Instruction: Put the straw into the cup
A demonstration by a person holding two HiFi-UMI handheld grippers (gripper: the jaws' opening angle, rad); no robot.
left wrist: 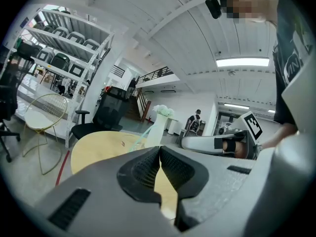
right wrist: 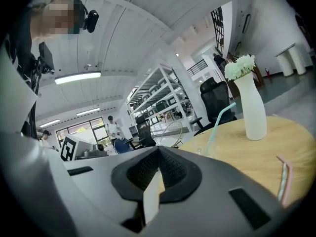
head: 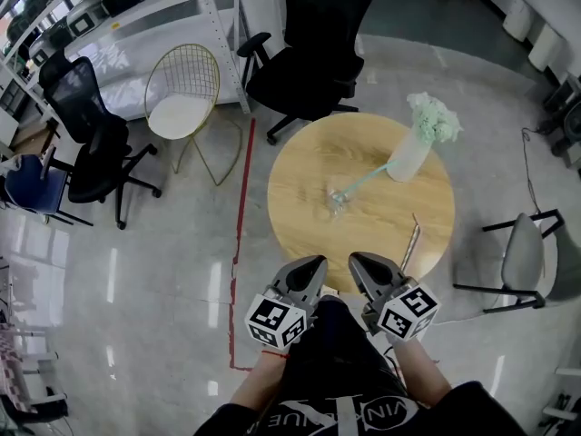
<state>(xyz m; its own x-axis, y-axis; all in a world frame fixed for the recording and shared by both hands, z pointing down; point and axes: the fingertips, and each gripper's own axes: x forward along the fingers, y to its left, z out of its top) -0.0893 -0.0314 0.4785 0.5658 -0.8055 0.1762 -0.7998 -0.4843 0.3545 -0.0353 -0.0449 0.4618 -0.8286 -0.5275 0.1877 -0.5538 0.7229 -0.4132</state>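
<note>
A clear glass cup [head: 338, 203] stands near the middle of the round wooden table [head: 300, 207], with a teal straw [head: 365, 181] leaning out of it toward a white vase of flowers [head: 413, 148]. A second, pinkish straw [head: 411, 242] lies flat near the table's front right edge. My left gripper [head: 315, 265] and right gripper [head: 356, 262] hang side by side over the near edge, both shut with nothing between the jaws. The right gripper view shows the teal straw [right wrist: 217, 126], the vase [right wrist: 250, 113] and the pinkish straw [right wrist: 284, 179] beyond my right gripper [right wrist: 158, 150].
A black office chair [head: 313, 53] stands behind the table, a gold wire chair [head: 184, 98] to its left and a grey chair [head: 524, 254] at the right. More black chairs and white shelving [head: 136, 16] line the left. A red line [head: 241, 234] runs along the floor.
</note>
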